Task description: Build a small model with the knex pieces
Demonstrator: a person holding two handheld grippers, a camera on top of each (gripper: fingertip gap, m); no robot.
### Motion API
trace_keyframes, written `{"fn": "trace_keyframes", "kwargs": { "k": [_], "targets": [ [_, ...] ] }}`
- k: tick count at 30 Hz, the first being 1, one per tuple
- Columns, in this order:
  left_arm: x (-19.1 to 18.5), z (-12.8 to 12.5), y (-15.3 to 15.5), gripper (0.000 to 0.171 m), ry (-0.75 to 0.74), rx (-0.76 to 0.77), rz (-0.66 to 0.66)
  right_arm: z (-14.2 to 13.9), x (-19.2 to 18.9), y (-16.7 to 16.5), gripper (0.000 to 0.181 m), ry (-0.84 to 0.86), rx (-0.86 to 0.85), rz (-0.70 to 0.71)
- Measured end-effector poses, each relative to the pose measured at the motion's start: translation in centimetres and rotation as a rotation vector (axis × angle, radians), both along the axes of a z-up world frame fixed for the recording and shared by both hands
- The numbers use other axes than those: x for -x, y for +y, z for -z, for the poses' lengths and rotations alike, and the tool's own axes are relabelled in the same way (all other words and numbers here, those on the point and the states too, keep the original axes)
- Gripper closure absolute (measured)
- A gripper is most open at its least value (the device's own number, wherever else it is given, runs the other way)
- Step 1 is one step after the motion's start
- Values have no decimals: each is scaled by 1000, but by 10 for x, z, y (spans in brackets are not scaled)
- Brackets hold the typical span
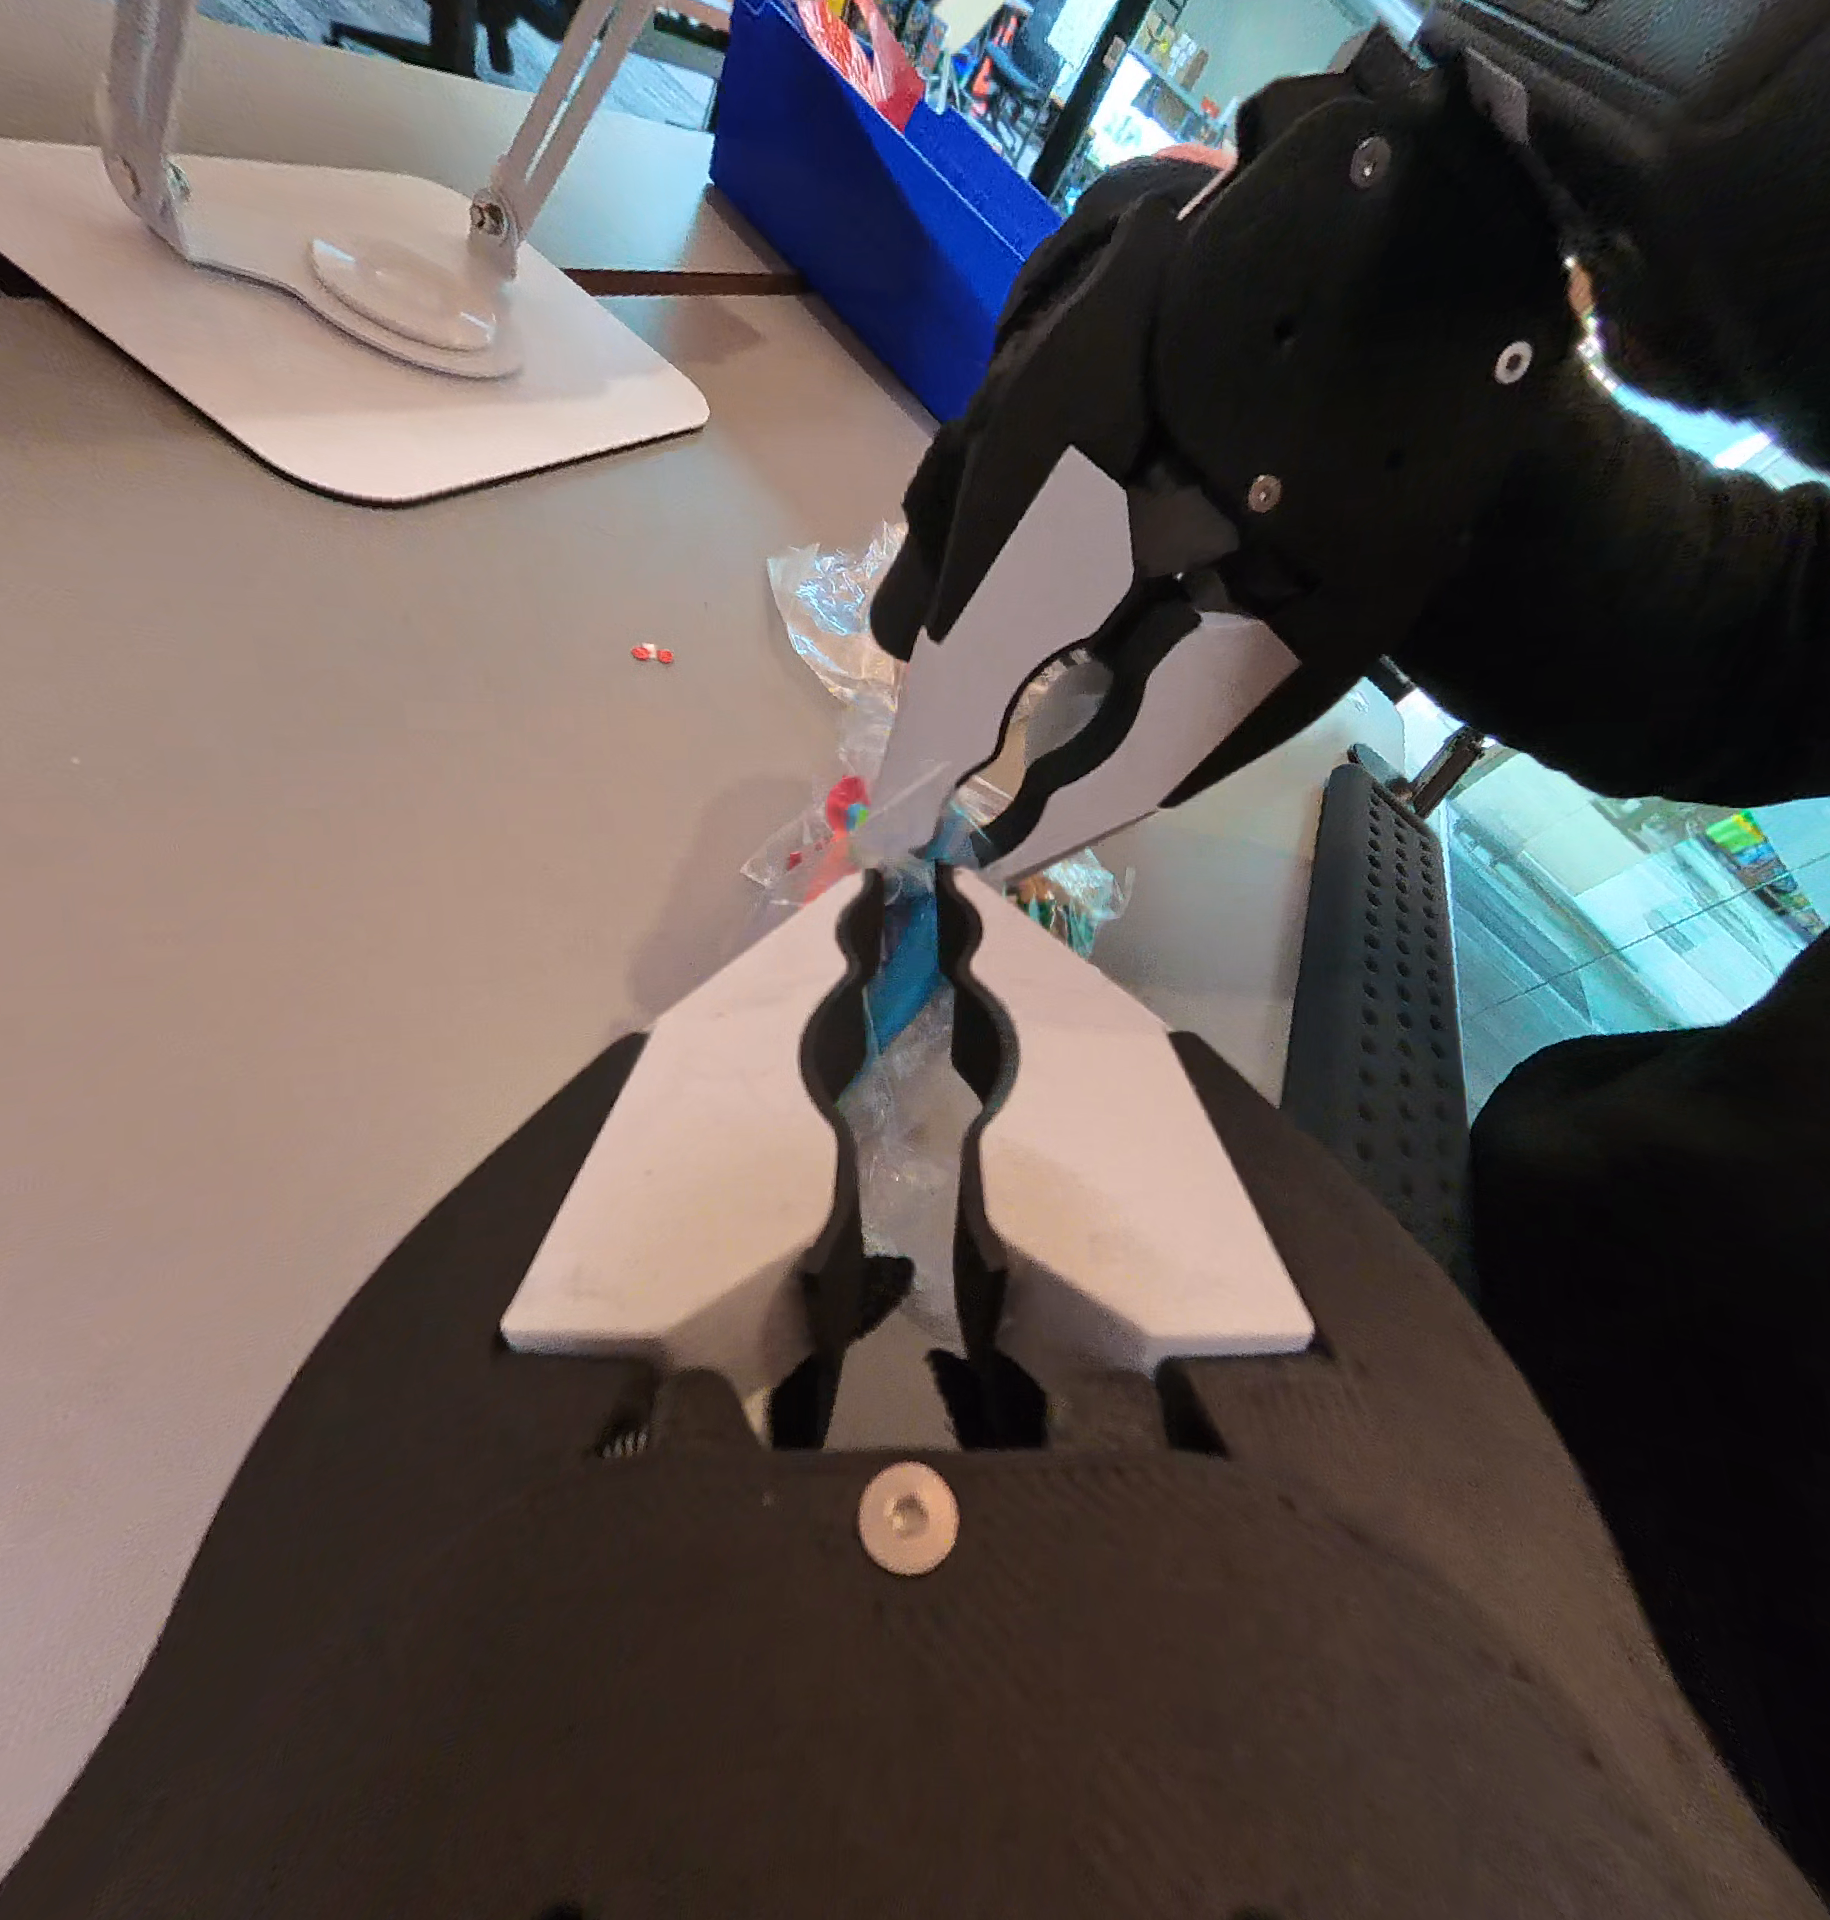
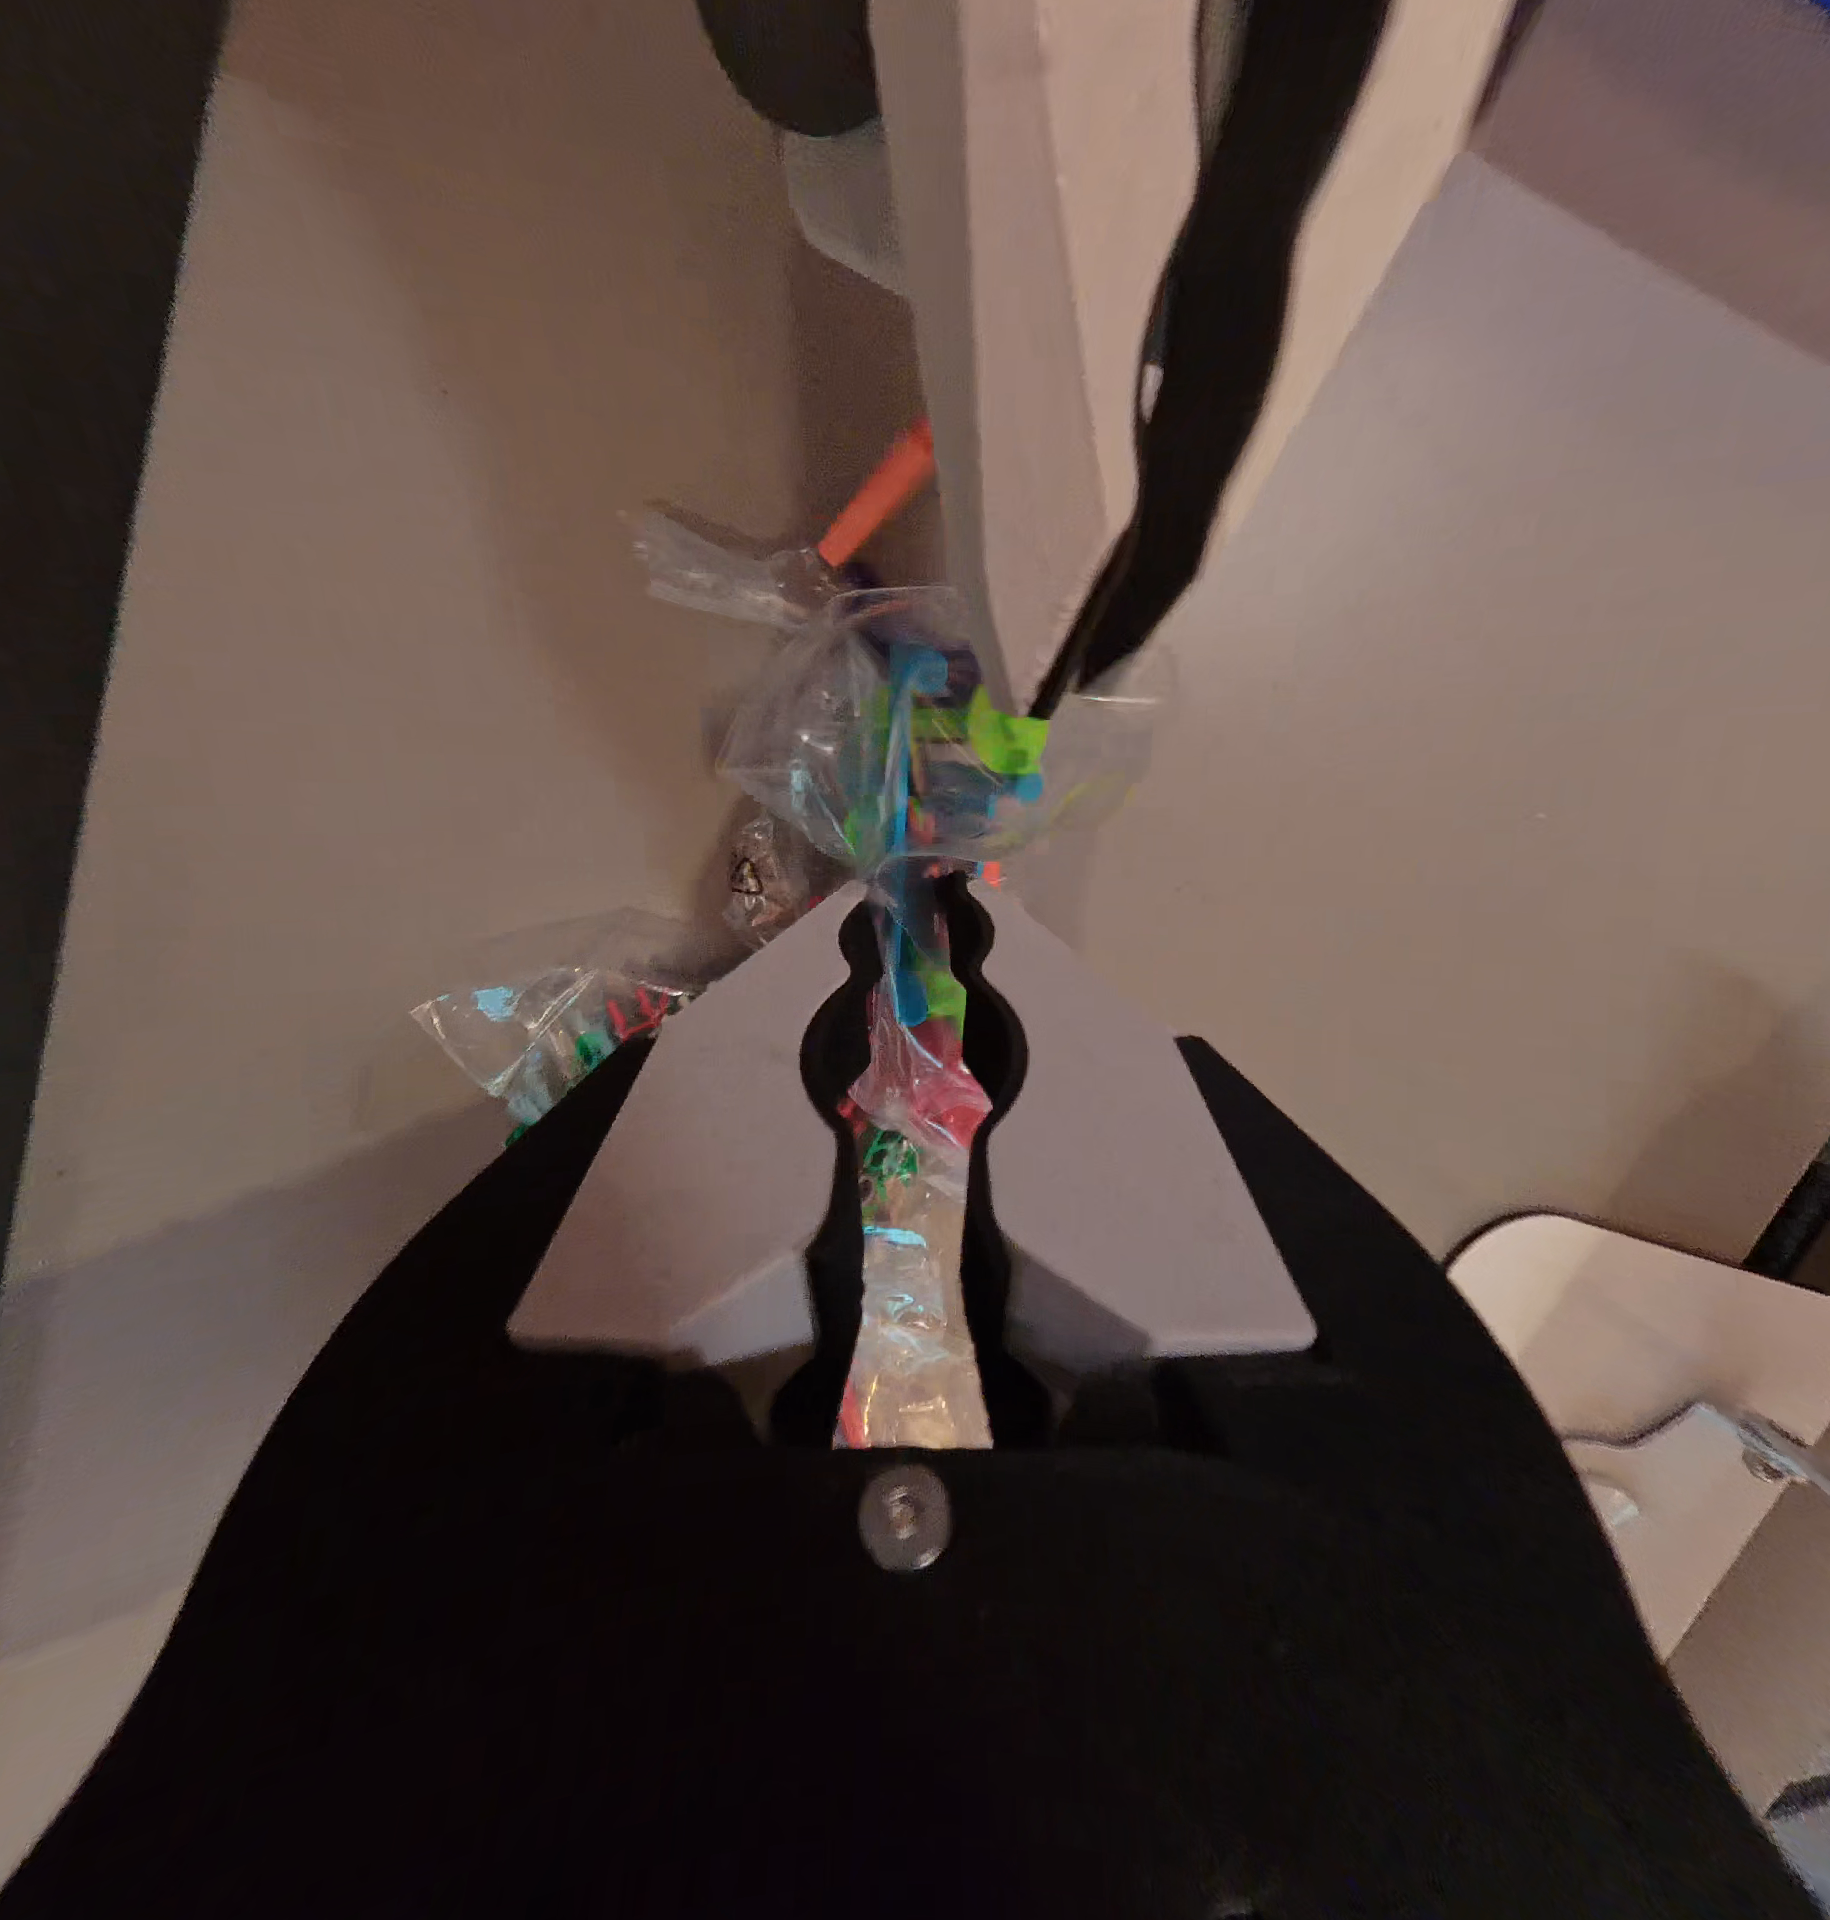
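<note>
Two grippers meet tip to tip over one small clear plastic bag of coloured pieces (image 1: 895, 997). Nearest, the left gripper (image 1: 906, 883) has its white fingers pinched together on the bag's crumpled film, a blue piece caught between them. Just past it the right gripper (image 2: 916, 899) is clamped on the same bag (its far end bulges free beyond the tips). Beyond lie the grey table (image 1: 319, 779), a white stand base (image 1: 319, 343) and a blue bin (image 1: 869, 208).
</note>
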State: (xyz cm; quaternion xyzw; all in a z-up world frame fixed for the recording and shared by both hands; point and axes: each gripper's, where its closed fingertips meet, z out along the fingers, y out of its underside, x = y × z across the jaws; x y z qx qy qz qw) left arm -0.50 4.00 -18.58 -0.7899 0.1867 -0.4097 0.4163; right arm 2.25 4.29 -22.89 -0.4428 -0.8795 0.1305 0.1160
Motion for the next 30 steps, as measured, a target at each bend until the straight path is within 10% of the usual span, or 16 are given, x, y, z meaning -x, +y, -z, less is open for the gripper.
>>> {"fn": "trace_keyframes", "kwargs": {
  "k": [9,19,30],
  "targets": [
    [-4,-6,-7,171,-10,-66,3,-23,-20,19,130,102,140,200],
    [-4,-11,-8,171,-51,-80,7,0,-26,14,181,113,313,258],
    [10,-64,-12,171,-4,-231,-74,-73,-13,19,181,175,124,191]
  ]
}}
